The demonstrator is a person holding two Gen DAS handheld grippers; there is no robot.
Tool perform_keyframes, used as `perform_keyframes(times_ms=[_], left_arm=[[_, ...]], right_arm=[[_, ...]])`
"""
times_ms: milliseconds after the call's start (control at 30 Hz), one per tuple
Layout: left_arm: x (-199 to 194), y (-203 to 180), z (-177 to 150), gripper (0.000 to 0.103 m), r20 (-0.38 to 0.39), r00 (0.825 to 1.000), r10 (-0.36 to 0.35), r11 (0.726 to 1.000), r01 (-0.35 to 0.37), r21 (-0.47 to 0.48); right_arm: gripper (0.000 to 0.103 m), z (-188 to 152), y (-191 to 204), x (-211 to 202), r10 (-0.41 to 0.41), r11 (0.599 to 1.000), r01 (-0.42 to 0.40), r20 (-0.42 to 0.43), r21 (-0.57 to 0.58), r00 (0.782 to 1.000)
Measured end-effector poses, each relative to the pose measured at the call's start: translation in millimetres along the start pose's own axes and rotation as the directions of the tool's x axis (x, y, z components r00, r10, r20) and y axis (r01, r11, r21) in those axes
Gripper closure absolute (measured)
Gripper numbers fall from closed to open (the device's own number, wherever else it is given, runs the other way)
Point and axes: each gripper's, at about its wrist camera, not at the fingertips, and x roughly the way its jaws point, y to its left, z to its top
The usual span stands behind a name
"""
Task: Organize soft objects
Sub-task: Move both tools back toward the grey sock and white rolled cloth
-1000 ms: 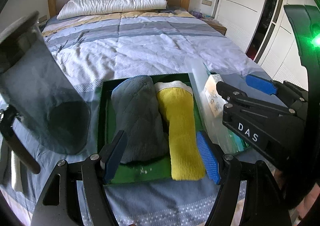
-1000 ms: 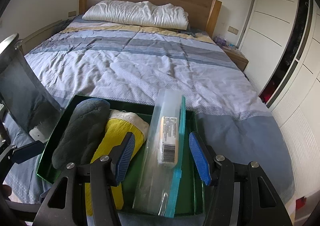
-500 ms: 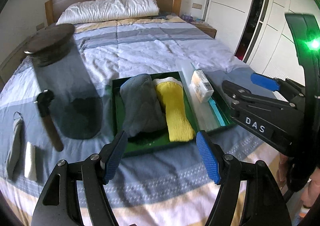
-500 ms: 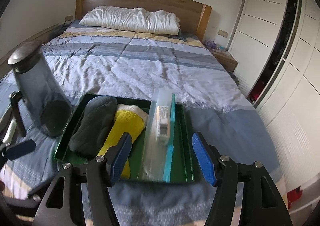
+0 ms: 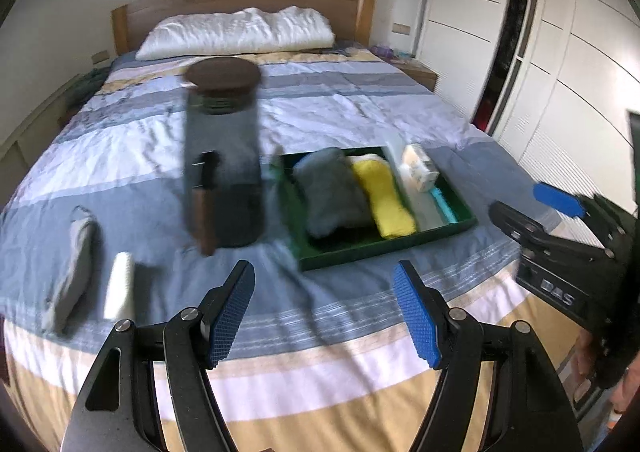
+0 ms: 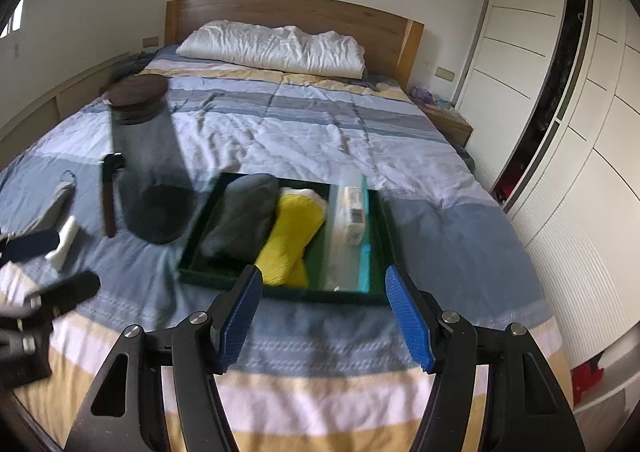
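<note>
A green tray (image 5: pixel 384 248) (image 6: pixel 288 294) lies on the bed and holds a grey towel (image 5: pixel 332 191) (image 6: pixel 240 219), a yellow towel (image 5: pixel 386 195) (image 6: pixel 290 244) and a clear zip bag (image 5: pixel 420 187) (image 6: pixel 348 228) with a small box inside. My left gripper (image 5: pixel 324 310) is open and empty, well short of the tray. My right gripper (image 6: pixel 324 316) is open and empty, just short of the tray's near rim; it also shows in the left wrist view (image 5: pixel 560 211).
A tall dark glass jar (image 5: pixel 222 155) (image 6: pixel 146 163) with a brown lid stands left of the tray. A brown-handled tool (image 5: pixel 204 203) (image 6: pixel 109 195), a grey sock (image 5: pixel 74 264) and a white roll (image 5: pixel 120 288) lie further left. A pillow (image 5: pixel 240 33) lies at the headboard; wardrobes (image 6: pixel 560 131) stand right.
Both grippers have pulled back and up from the tray toward the foot of the bed, staying open. The tray's contents have not moved.
</note>
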Motion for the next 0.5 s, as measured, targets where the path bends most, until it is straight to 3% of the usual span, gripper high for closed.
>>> perform_keyframes(times_ms=[400, 500], left_arm=[[-49, 127, -57, 0.037, 0.009, 0.991, 0.13, 0.984, -0.128, -0.121], [-61, 154, -74, 0.037, 0.006, 0.988, 0.157, 0.976, -0.154, -0.151]], right_arm=[[0.035, -37, 85, -75, 0.09, 0.996, -0.09, 0.004, -0.002, 0.996], [0.028, -38, 106, -89, 0.102, 0.995, -0.102, 0.012, -0.01, 0.995]])
